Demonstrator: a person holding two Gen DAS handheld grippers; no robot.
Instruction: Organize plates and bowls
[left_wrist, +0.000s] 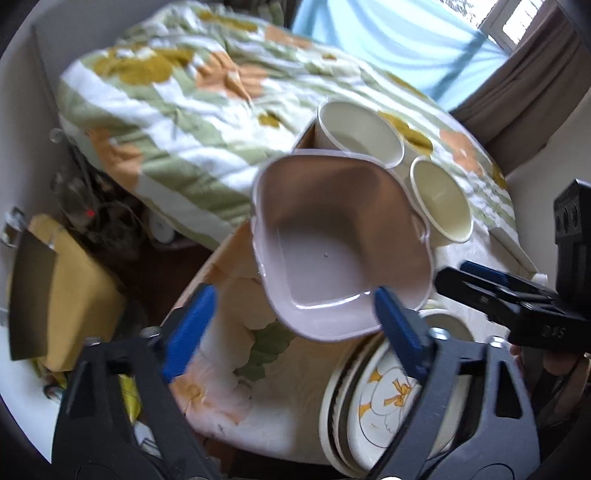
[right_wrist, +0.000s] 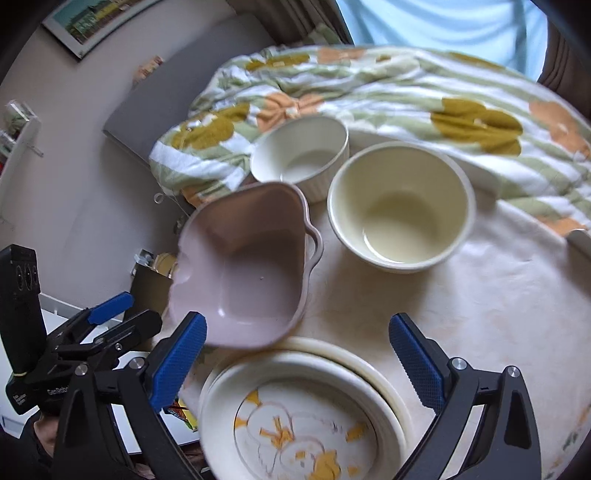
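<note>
A pale pink square bowl (left_wrist: 332, 240) is tilted in mid-air above the round table, blurred; it shows in the right wrist view (right_wrist: 243, 266) too. My left gripper (left_wrist: 291, 328) is open, its right fingertip at the bowl's rim. My right gripper (right_wrist: 299, 354) is open, its left fingertip beside the bowl's lower edge. Neither grips it. Below lies a stack of plates (right_wrist: 295, 421), the top one with an orange duck pattern, also in the left wrist view (left_wrist: 373, 413). Two cream bowls stand behind: a ribbed one (right_wrist: 301, 155) and a larger one (right_wrist: 400, 206).
The table has a pale floral cloth (right_wrist: 498, 295). A flowered quilt (right_wrist: 406, 96) lies on the bed behind it. A brown cardboard box (left_wrist: 62, 291) and clutter sit on the floor left of the table.
</note>
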